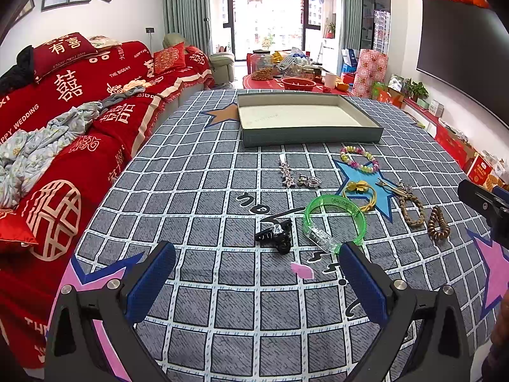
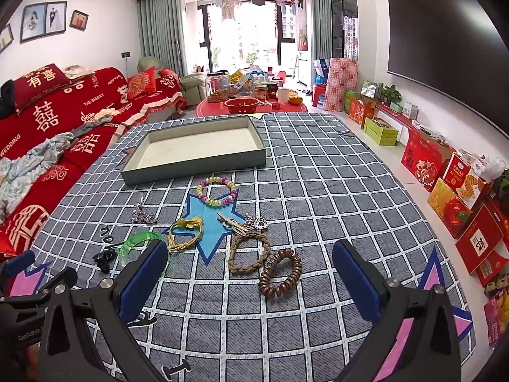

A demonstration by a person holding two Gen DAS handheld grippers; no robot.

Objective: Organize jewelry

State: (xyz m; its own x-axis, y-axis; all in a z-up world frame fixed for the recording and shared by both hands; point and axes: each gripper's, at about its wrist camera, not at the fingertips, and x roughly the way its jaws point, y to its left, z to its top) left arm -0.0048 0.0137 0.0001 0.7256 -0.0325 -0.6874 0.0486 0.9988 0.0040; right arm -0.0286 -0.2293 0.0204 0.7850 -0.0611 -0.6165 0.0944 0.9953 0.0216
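left tongs (image 1: 257, 281) agape, green bangle (image 1: 334, 219) just ahead; right tongs (image 2: 251, 281) agape, coil tie (image 2: 280, 273) between tips

Matt woven cloth on the table cover (image 1: 203, 191); glossy clear green plastic bangle (image 1: 334, 219); shiny metal star clip (image 1: 286, 175); smooth coiled plastic hair tie (image 2: 280, 272); matt cardboard tray (image 1: 305, 135).

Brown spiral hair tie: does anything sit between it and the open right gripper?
Nothing visible does. The brown spiral hair tie lies on bare cloth just ahead of the right gripper; the braided bracelet touches its far side, not the near one.
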